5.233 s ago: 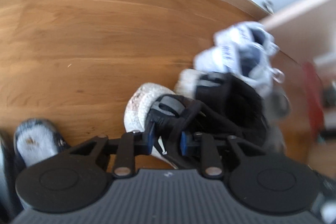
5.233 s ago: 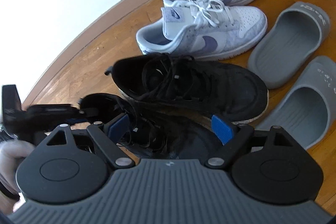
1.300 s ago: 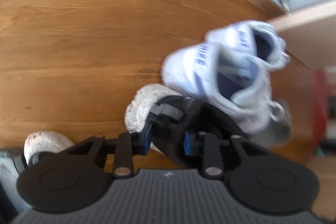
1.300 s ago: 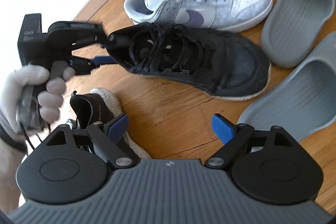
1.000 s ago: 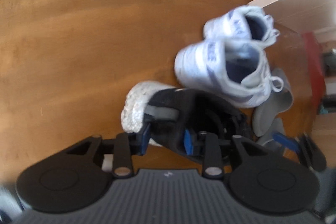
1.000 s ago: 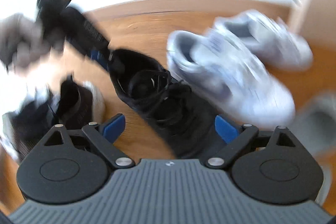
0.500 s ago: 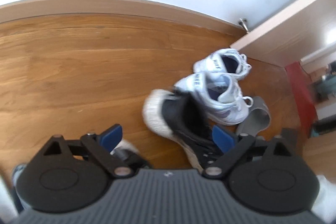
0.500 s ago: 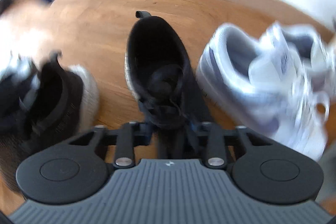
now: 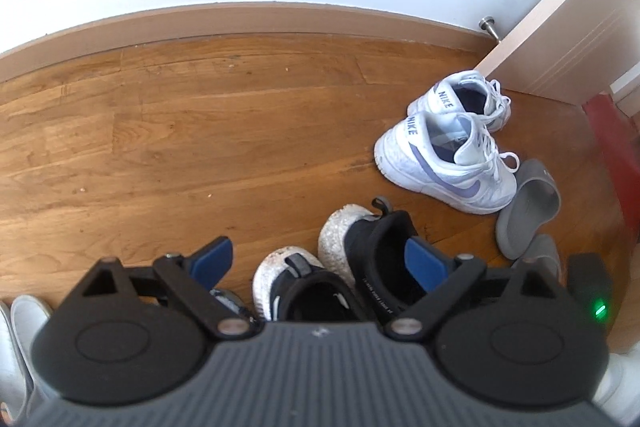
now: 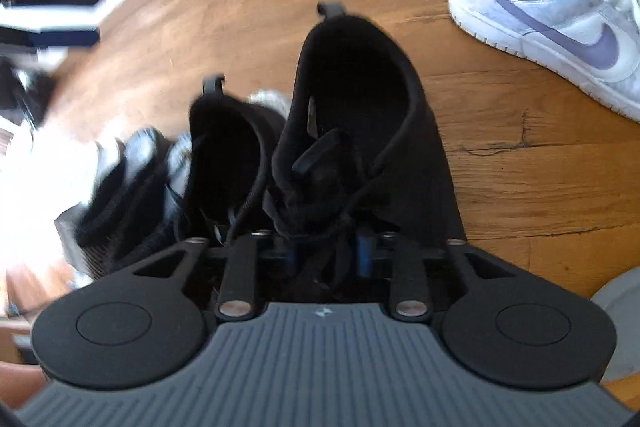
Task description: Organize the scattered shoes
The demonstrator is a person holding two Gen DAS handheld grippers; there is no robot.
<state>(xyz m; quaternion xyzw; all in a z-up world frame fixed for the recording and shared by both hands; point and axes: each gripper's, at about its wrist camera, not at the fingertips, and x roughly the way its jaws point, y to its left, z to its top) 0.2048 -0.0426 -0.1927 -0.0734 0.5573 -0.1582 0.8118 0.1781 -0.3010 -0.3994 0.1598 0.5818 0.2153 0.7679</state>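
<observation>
Two black sneakers with speckled white soles stand side by side on the wood floor, heels toward the wall. My right gripper (image 10: 325, 251) clamps the laced top of the right black sneaker (image 10: 360, 99); its jaws are opening with the laces still between the pads. The left black sneaker (image 10: 228, 147) sits close beside it. My left gripper (image 9: 319, 263) hangs open above both heels, the right black sneaker (image 9: 376, 243) and the left black sneaker (image 9: 288, 267), and holds nothing.
A pair of white sneakers (image 9: 440, 163) stands to the right near a door (image 9: 560, 39). Grey slides (image 9: 528, 203) lie beside them. A light shoe (image 9: 24, 327) shows at the left edge. A baseboard (image 9: 240, 23) runs along the wall.
My left gripper let go of the black sneaker's heel, opened wide and rose away. My right gripper came over that sneaker and closed on its laces, beside the other black one.
</observation>
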